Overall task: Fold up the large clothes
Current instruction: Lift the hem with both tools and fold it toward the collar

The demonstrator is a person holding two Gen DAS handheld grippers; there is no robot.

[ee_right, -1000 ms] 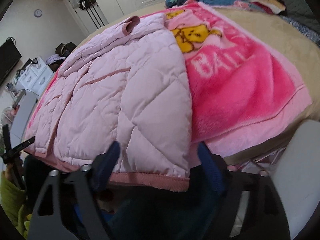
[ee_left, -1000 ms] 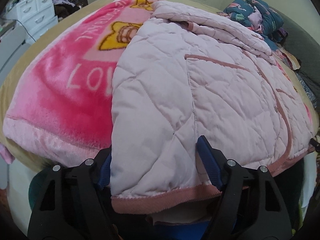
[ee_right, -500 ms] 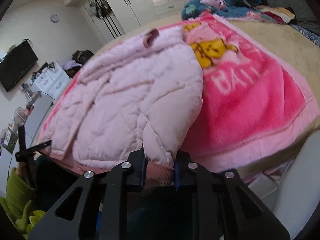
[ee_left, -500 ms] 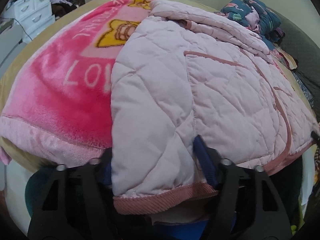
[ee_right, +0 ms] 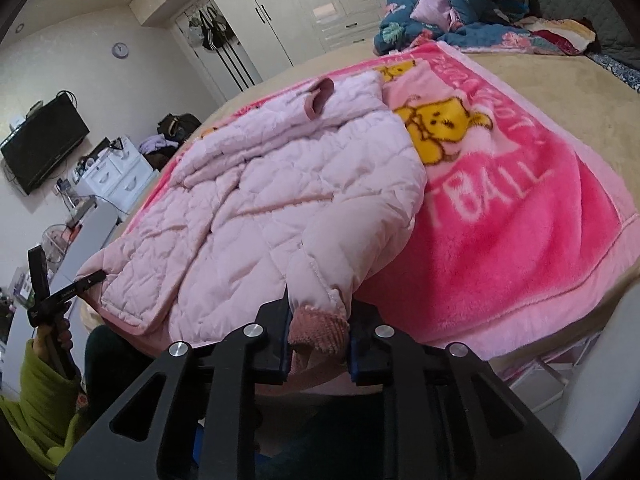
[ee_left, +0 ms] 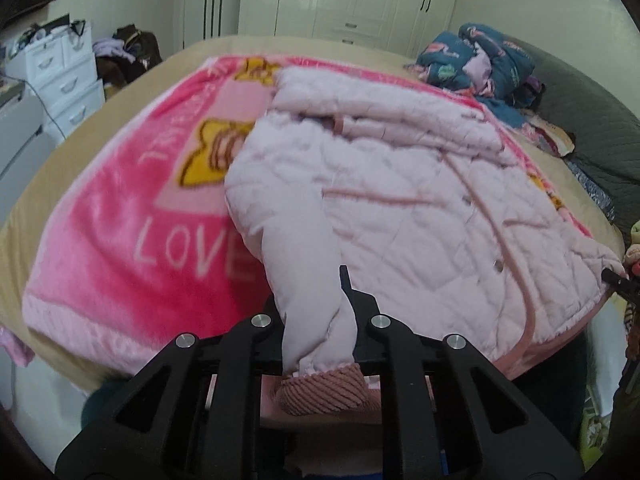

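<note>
A pale pink quilted jacket (ee_left: 400, 200) lies on a bright pink blanket (ee_left: 120, 220) across the bed. My left gripper (ee_left: 316, 320) has its jaws closing on the jacket's near hem corner, and the ribbed pink trim bunches out below the pads. My right gripper (ee_right: 318, 320) is shut on the other hem corner of the jacket (ee_right: 280, 200), lifted a little off the blanket (ee_right: 520, 220). The left gripper (ee_right: 68, 288) also shows at the far left of the right wrist view, held by a hand in a green sleeve (ee_right: 36, 392).
A heap of dark blue patterned bedding (ee_left: 476, 60) sits at the far side of the tan bed (ee_right: 580, 100). White drawers (ee_left: 60, 76) stand left of the bed, wardrobes behind. A television (ee_right: 40, 144) hangs on the left wall.
Both grippers stood open around the jacket's hem and have shut on it, the right one first. Both hem corners have risen off the blanket, gathering the fabric.
</note>
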